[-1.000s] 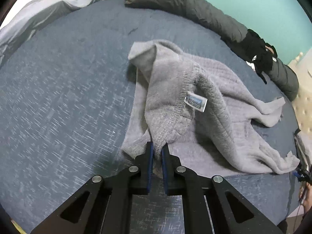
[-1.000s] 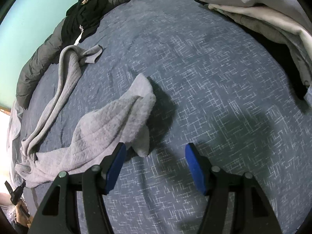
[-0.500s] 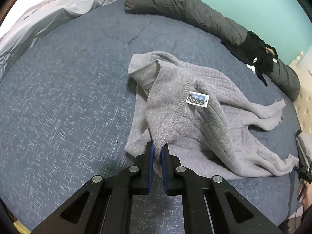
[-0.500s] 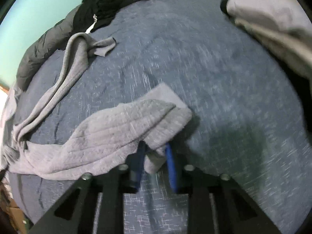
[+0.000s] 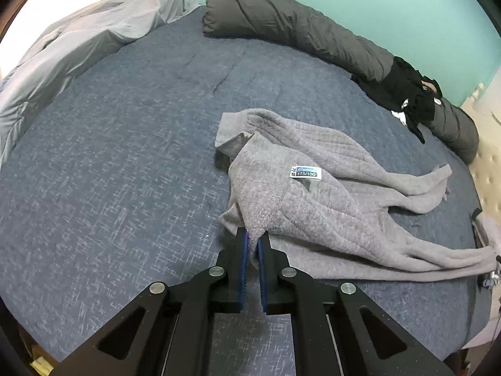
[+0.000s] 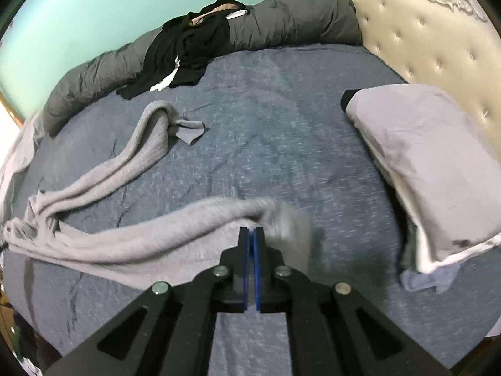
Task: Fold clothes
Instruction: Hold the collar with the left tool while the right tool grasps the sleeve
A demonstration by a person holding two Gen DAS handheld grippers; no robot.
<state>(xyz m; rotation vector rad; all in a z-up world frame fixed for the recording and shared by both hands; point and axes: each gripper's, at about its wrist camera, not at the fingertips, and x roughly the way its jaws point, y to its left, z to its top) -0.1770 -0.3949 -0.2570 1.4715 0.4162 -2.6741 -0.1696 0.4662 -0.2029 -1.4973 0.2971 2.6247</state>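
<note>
Garment: I have grey knit trousers [image 5: 328, 206] on the blue bed [image 5: 125, 163], lying toward its middle and right side; rumpled and twisted, one leg trailing toward the far edge where the dark rolled duvet [image 5: 297, 28] lies, the size label [image 5: 305, 172] turned up near the waist.
Left claw: my left gripper [image 5: 253, 244] is pinched nearly closed on the waist end of the trousers; cloth runs straight into the narrow gap between the blue pads.
Right claw: my right gripper [image 6: 251, 241] is closed tight on the cuff end of the nearer leg, by the bed's near edge; the cloth there is blurred, so I cannot tell how much is caught.
Done so far: I see no neat fold in this garment; both ends are held and the near leg runs in a long strand between them.
Left to do: by my judgement, pull it flat, lay leg on leg, then fold along the length.
Other laundry: a stack of pale folded clothes [image 6: 432, 169] sits by the headboard [image 6: 438, 40]; a black garment [image 6: 188, 47] lies on the duvet at the far edge, not folded; whether it is part of my job I cannot tell.
</note>
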